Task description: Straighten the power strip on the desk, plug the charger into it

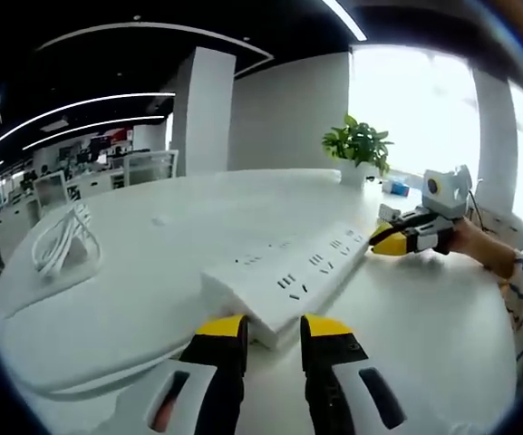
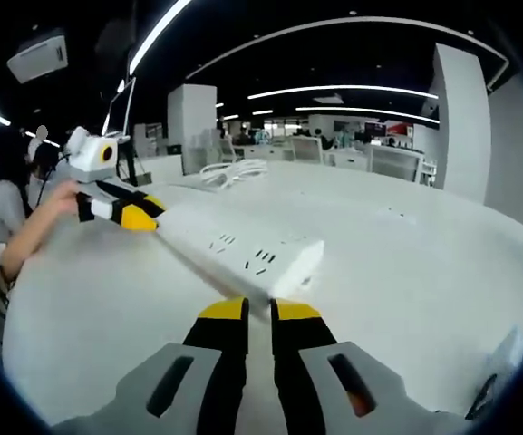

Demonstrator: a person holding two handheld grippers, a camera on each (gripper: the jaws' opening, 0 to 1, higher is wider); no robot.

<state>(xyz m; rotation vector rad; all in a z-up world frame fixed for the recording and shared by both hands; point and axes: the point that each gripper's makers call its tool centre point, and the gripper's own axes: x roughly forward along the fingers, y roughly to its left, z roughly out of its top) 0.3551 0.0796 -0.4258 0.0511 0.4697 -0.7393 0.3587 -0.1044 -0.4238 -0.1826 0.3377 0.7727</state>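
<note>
An open office with ceiling light strips and white pillars surrounds a wide white desk. The power strip lies flat on the desk, a long white bar with rows of sockets on top.

In the left gripper view the strip runs away from the camera toward the upper right. The left gripper sits at the strip's near end, its yellow-tipped jaws slightly apart with the strip's corner just ahead of the gap; whether they touch it cannot be told. At the far end the right gripper meets the strip, held by a person's hand.

In the right gripper view the strip reaches up and left. The right gripper has its jaws nearly together right at the strip's near end; a grip on it cannot be confirmed. The left gripper touches the far end.

A coiled white cable rests on the desk's left side, well apart from the strip. A potted plant stands at the desk's far edge.
</note>
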